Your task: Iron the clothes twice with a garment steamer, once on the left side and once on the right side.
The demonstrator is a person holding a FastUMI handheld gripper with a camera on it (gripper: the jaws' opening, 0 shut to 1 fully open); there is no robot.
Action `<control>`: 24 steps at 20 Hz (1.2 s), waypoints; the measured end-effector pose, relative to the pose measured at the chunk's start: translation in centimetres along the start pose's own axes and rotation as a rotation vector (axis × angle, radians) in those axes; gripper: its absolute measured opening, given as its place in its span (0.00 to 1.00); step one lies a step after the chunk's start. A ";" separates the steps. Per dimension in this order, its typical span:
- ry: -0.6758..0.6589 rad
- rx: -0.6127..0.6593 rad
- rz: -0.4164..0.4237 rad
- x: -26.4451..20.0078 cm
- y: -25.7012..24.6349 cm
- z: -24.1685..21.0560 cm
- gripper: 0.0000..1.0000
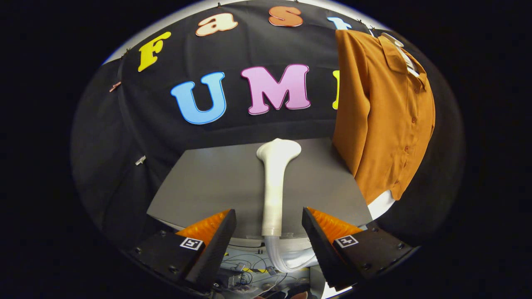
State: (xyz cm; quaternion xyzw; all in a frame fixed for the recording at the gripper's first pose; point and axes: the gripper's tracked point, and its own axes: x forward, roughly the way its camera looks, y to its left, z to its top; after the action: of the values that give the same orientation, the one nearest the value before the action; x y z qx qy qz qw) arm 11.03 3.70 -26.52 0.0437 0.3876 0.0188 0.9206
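I see the steamer (274, 182) lying flat on the grey table (208, 182), its wide head pointing away from me toward the black wall and its handle end reaching the near edge, where a pale hose (276, 255) loops down from it. My gripper (269, 232) is open — its fingers stand either side of the steamer's handle end, clear of it, touching nothing. To the right of the steamer, past the table's corner, an orange shirt (384, 112) hangs buttoned — collar up.

Grey table (208, 182) against black cloth wall (124, 137) (cables below).
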 end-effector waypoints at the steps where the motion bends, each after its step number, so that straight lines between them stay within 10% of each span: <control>1: 0.017 -0.007 -0.013 1.2 -0.2 -0.5 0.99; 4: 0.075 -0.020 -0.040 4.0 -0.5 -1.9 0.95; 13: 0.015 -0.069 -0.042 6.0 0.0 -2.6 0.30; 24: -0.351 -0.044 0.018 -6.1 1.2 4.1 0.30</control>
State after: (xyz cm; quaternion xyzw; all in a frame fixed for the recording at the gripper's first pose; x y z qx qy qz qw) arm 9.67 4.23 -19.20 0.0297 0.2198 0.0277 0.9747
